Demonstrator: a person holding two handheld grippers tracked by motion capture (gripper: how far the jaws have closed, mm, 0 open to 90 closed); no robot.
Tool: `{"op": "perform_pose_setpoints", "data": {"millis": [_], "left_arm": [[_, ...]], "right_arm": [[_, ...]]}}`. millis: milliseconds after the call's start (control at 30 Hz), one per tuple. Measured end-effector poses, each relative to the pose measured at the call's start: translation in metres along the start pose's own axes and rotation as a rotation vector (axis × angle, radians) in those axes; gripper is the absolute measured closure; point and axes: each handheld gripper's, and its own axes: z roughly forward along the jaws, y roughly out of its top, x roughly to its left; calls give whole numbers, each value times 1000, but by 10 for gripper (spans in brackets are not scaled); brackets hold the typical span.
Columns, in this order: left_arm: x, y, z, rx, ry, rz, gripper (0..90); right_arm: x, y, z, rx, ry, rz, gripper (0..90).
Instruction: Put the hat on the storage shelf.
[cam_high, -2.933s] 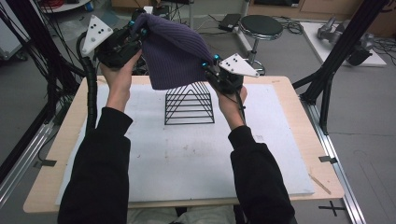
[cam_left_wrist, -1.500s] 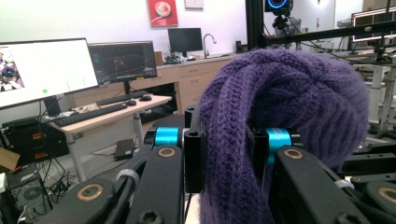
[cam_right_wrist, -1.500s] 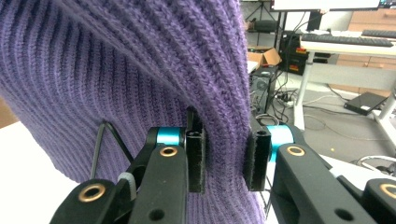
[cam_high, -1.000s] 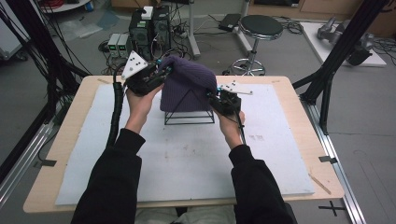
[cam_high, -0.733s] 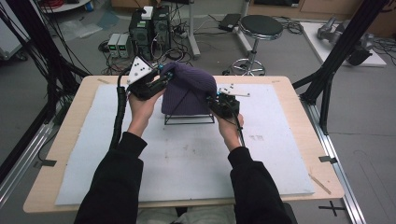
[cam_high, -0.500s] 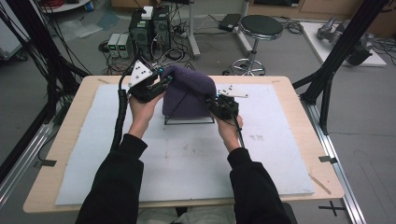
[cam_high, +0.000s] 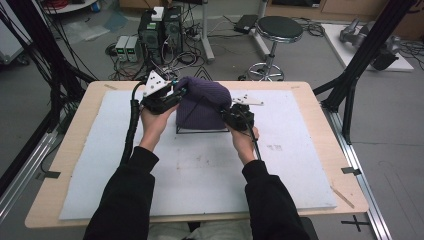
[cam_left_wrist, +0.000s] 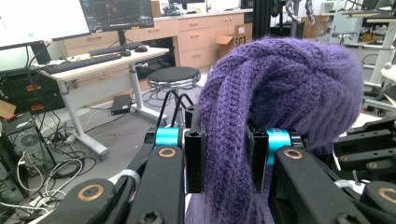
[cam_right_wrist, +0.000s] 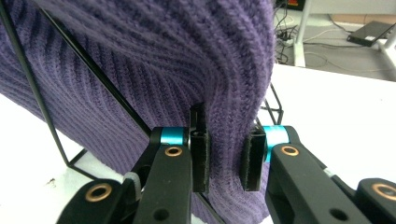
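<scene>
A purple knitted hat (cam_high: 202, 102) is draped over a black wire pyramid frame (cam_high: 200, 131) at the back middle of the table. My left gripper (cam_high: 176, 95) is at the hat's left side, shut on a fold of its knit (cam_left_wrist: 229, 154). At the hat's right side my right gripper (cam_high: 229, 116) is shut on the hat's ribbed edge (cam_right_wrist: 224, 154). In the right gripper view a black wire of the frame (cam_right_wrist: 84, 60) runs across the front of the knit.
A white mat (cam_high: 210, 170) covers the wooden table (cam_high: 75, 150). Behind the table are a round stool (cam_high: 280, 30), computer boxes (cam_high: 160, 25) and loose cables on the floor. Black frame posts (cam_high: 360, 65) stand at the table's right.
Both grippers have carried the hat down and away from the person, lowering it over the wire frame. The hat now covers most of the frame.
</scene>
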Motion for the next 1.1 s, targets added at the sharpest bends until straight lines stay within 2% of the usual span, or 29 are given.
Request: {"op": "perform_pose_setpoints", "data": {"millis": [67,200,333,467,567,633,700,767,867,933,1100], "left_arm": [[0,-2,0,0,0,0,744],[1,-6,0,-11,-4,-15,688],[1,-7,0,-13,-2,-25,688],[1,-6,-1,-13,3,-19,678],[1,-5,-2,-20,23,-44,581],[2,-4,-2,-27,18,-63,547],[1,-4,-2,-22,37,-71,458],[-1,-3,-2,-28,43,-72,402],[-4,-1,-2,-37,49,-73,335],[-5,0,-2,-49,56,-73,293],[-5,2,-4,-60,71,-78,245]], "right_arm": [[0,0,0,2,-1,-1,777],[-1,2,-3,-28,14,-14,704],[-1,4,-7,-47,20,-14,687],[-4,5,-9,-59,28,-8,633],[-3,7,-11,-80,29,-21,561],[-1,10,-16,-107,16,-30,515],[0,12,-20,-124,12,-55,471],[1,15,-25,-161,3,-68,388],[0,20,-27,-170,16,-79,242],[-1,22,-29,-195,-2,-87,140],[-4,25,-34,-252,-14,-86,116]]}}
